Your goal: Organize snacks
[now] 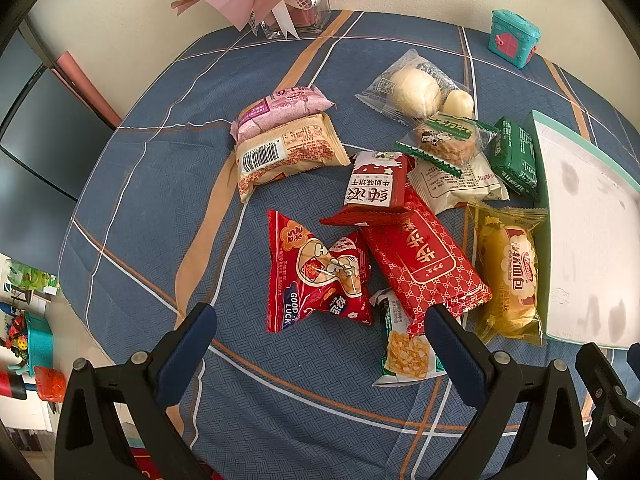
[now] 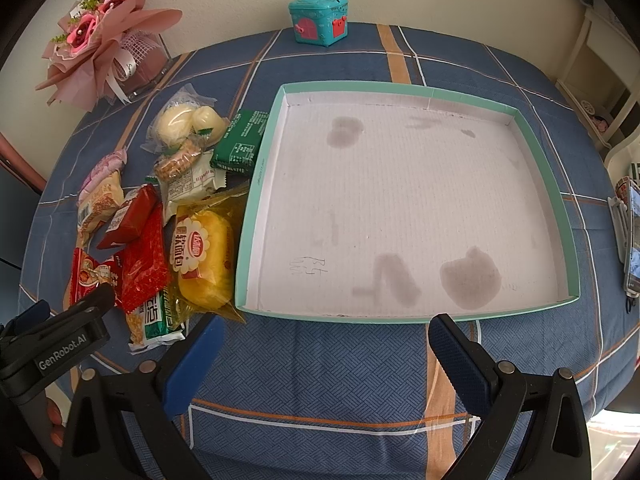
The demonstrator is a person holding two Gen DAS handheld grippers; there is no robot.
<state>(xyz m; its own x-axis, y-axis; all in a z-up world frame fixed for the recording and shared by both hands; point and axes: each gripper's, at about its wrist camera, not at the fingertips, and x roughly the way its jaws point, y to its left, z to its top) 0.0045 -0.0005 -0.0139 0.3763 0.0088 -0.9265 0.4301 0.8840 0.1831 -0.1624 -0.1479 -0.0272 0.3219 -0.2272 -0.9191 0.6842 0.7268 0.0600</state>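
Several snack packets lie in a heap on the blue plaid tablecloth. Among them are a red "Good Luck" packet (image 1: 316, 276), a long red packet (image 1: 424, 260), a yellow bread packet (image 1: 508, 272) (image 2: 204, 256), a green-and-white packet (image 1: 404, 344) and a beige barcode packet (image 1: 288, 152). My left gripper (image 1: 320, 324) stands open just short of the red packets, holding nothing. A shallow teal-rimmed tray (image 2: 400, 90) (image 1: 540, 184) with a stained white floor lies empty to the right of the heap. My right gripper (image 2: 326, 338) hangs open before the tray's near rim.
A pink bouquet in a glass vase (image 2: 100, 52) stands at the back left. A small teal toy box (image 2: 320, 20) (image 1: 514, 38) sits at the table's far edge. A phone (image 2: 632, 236) lies at the right edge. The table's round edge drops off on the left.
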